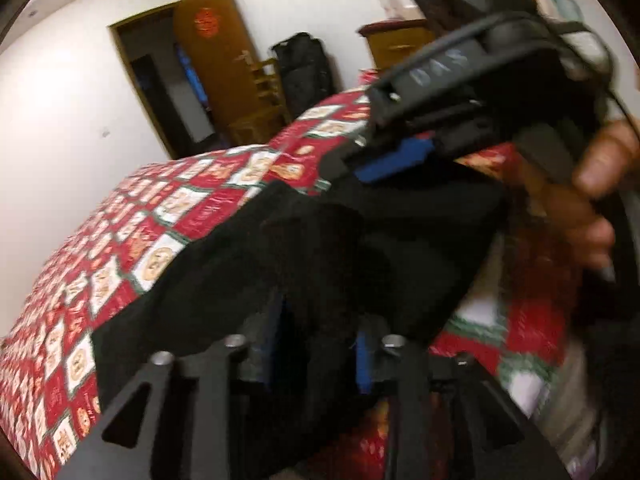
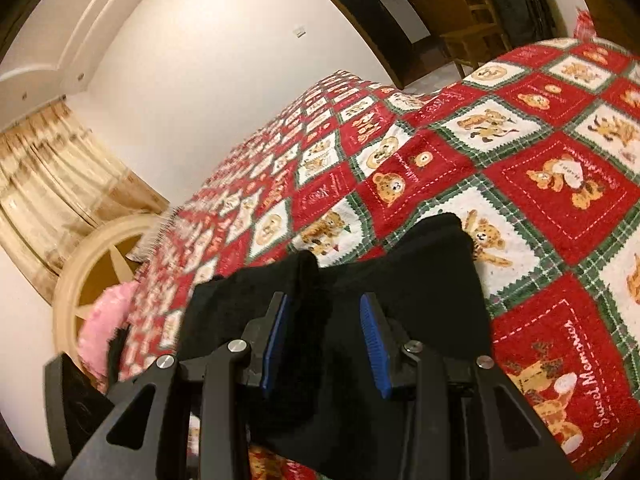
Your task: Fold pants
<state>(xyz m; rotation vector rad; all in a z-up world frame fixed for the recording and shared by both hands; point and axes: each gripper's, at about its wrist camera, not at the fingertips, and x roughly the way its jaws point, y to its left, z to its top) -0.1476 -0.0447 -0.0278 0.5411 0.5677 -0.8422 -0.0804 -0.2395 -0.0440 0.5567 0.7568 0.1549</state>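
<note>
The pants [image 2: 404, 280] are black, soft and matte, bunched into thick rounded folds that lie on a bed under a plush blanket [image 2: 560, 184] of red and white squares with bear prints and green zigzag borders. In the right wrist view the right gripper [image 2: 326, 344] has its ribbed blue pads [image 2: 374, 344] standing apart with a fat ridge of the black cloth rising between them; whether the pads truly press the cloth cannot be told. In the left wrist view, which is blurred, the left gripper [image 1: 320, 344] sits at 6 o'clock with the pants [image 1: 304, 256] heaped over and between its fingers, so its blue pads are mostly hidden and I cannot tell whether it is clamped or apart. The right gripper [image 1: 400, 160] crosses that view from 2 o'clock, a dark angular plastic body with one blue pad touching the top of the cloth, and the person's right hand [image 1: 592, 184] wraps its handle at 3 o'clock. Beyond the bed, at 11 o'clock, a brown wooden door [image 1: 216, 52] stands open, with a wooden chair [image 1: 264, 100] and a black bag [image 1: 304, 68] beside it. In the right wrist view, a pale curtain [image 2: 52, 184] hangs at 9 o'clock, above a round cream headboard [image 2: 92, 276] and a fluffy pink pillow [image 2: 108, 320].
</note>
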